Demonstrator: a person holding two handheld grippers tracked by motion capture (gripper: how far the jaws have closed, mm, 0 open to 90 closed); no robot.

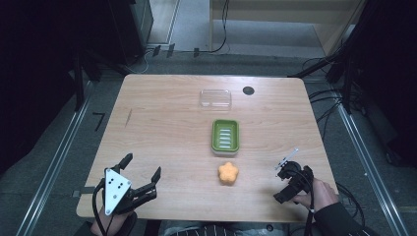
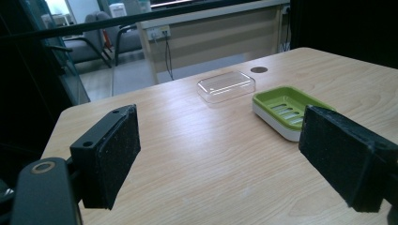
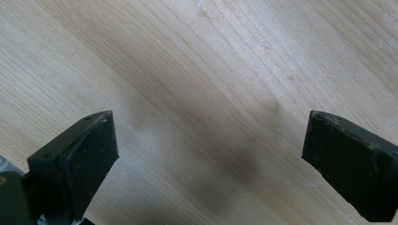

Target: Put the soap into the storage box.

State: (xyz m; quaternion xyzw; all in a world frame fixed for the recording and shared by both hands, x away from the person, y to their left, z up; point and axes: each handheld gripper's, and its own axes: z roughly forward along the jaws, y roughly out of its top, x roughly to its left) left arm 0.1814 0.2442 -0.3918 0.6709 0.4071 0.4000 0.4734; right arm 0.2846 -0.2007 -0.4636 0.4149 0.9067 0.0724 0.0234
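High view shows a pale wooden table [image 1: 162, 123] with a person's two hands coming in from the near edge, each holding a two-jaw gripper. The left gripper [image 1: 142, 168] sits at about 7 o'clock on the tabletop, a grey three-cornered plate on its top, and its jaws are spread wide with nothing between them. The right gripper [image 1: 287, 162] is at about 5 o'clock, held in the right hand [image 1: 319, 194] above a dark sleeve; from this camera its jaws are too small to judge.

Near the middle of the table lies a green soap dish [image 1: 225, 135] with a ridged insert and a white base. Just beside it, toward 6 o'clock, rests an orange star-shaped soap [image 1: 228, 173], apart from the dish and lying between the two grippers. Toward 12 o'clock from the dish sits a clear plastic lid [image 1: 215, 98], and at about 1 o'clock from it is a small dark round hole [image 1: 248, 90] in the tabletop.

Left gripper view looks across the table between its two black jaws, held far apart over bare wood, with the green soap dish [image 2: 286, 108] and clear lid [image 2: 226, 86] farther off.

Right gripper view looks down on bare wood grain, with its jaws standing wide apart and nothing held between them.
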